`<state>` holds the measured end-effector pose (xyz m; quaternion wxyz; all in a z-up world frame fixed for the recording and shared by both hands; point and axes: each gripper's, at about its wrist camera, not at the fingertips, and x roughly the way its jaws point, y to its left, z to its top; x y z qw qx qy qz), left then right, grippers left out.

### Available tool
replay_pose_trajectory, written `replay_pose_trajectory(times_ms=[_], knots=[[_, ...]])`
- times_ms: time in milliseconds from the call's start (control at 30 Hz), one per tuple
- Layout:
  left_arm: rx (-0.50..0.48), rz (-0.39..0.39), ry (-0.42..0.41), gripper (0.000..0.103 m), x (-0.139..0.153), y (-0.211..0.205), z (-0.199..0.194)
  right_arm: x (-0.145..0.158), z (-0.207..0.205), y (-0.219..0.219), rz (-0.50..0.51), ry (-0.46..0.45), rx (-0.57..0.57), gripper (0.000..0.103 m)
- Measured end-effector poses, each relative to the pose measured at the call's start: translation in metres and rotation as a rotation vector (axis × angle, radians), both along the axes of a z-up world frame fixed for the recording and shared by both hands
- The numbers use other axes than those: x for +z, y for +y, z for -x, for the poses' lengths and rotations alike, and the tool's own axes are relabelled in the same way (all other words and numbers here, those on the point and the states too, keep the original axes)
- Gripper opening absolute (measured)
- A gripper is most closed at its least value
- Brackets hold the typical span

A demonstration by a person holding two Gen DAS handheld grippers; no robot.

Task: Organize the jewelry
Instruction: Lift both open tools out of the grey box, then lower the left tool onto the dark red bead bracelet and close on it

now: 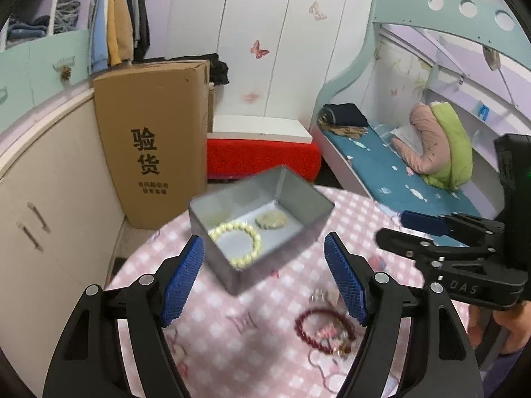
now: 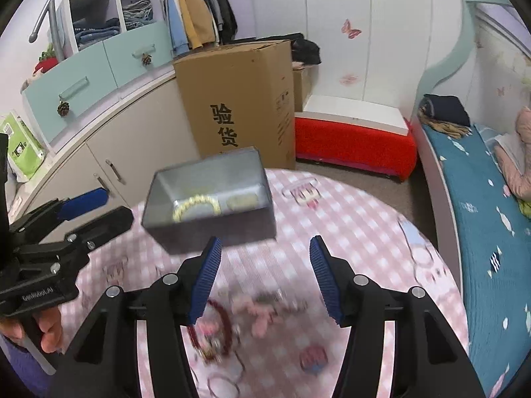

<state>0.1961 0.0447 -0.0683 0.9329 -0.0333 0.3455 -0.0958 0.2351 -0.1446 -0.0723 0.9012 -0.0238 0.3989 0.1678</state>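
Observation:
A grey metal tin [image 1: 300, 229] [image 2: 212, 229] stands on the pink checked table [image 1: 232, 348] [image 2: 348, 225]. Inside lie a pale yellow bead bracelet [image 1: 254, 236] [image 2: 195, 203] and a pale flat pendant [image 1: 272, 219] [image 2: 241, 201]. A dark red bead bracelet [image 1: 307, 326] [image 2: 225, 321] and a tangle of pink jewelry [image 1: 332, 333] [image 2: 262, 311] lie on the cloth in front of the tin. My left gripper [image 1: 265, 275] [image 2: 96, 209] is open and empty, just before the tin. My right gripper [image 2: 264, 275] [image 1: 395, 227] is open and empty above the loose jewelry.
A tall cardboard box [image 1: 152, 139] [image 2: 239, 99] stands behind the table beside beige cabinets [image 1: 49, 199]. A red bench [image 1: 262, 159] and a bed with a blue sheet [image 1: 398, 172] lie beyond. A thin chain [image 2: 225, 381] lies near the table's front edge.

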Motion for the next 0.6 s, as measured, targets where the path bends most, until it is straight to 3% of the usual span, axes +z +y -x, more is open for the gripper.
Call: replay_pose_trajectory(times_ms=[200,400,600], knots=[[-0.011,-0.004,0.047,0.073,-0.024,-0.019,0.018,-0.029,0.037,-0.025,-0.031,0.003,-0.068,0.057],[-0.004,-0.032,0.157,0.072,-0.062,-0.032,0.009,-0.055,0.042,-0.045,-0.137,0.055,-0.113,0.057],[-0.001,-0.077,0.204,0.072,-0.084,-0.04,0.005,-0.066,0.041,-0.052,-0.159,0.058,-0.142,0.058]])
